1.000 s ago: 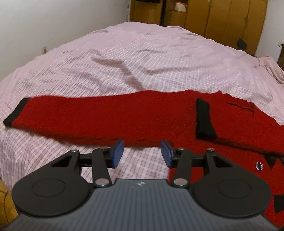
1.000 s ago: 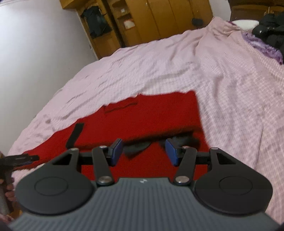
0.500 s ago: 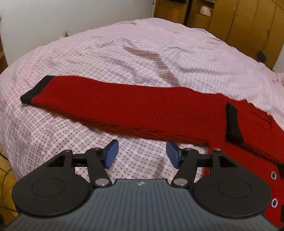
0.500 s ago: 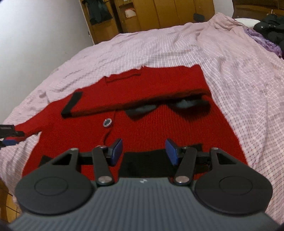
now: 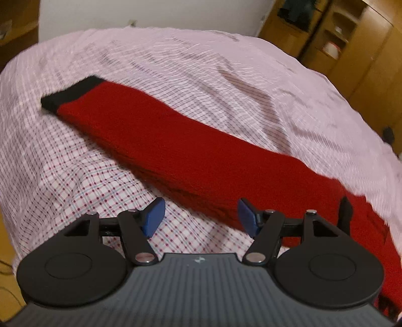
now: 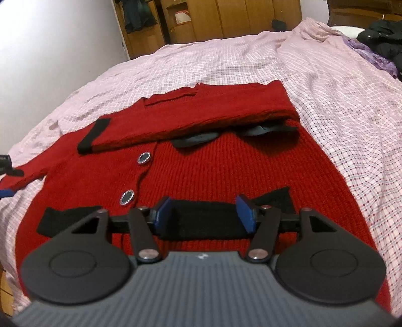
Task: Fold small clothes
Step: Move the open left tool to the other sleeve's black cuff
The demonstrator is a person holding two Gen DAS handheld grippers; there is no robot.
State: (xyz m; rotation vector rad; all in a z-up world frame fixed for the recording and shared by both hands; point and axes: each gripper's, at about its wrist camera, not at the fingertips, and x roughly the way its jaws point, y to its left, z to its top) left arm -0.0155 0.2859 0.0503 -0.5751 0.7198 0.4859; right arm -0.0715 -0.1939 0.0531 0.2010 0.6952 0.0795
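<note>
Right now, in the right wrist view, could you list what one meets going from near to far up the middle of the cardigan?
Right gripper → black pocket band → dark collar → folded-over sleeve → checked bedsheet → wooden wardrobe.

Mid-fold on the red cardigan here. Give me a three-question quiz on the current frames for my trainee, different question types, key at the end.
1. True or false: the right sleeve lies folded across the cardigan chest.
2. Multiple choice: the left gripper is (A) shut on the cuff, (B) open and holding nothing, (C) shut on the bedsheet.
3. Fill in: the left sleeve lies stretched out on the checked bedsheet, ending in a ____ cuff.

Key: 1 true; 2 B; 3 black.
</note>
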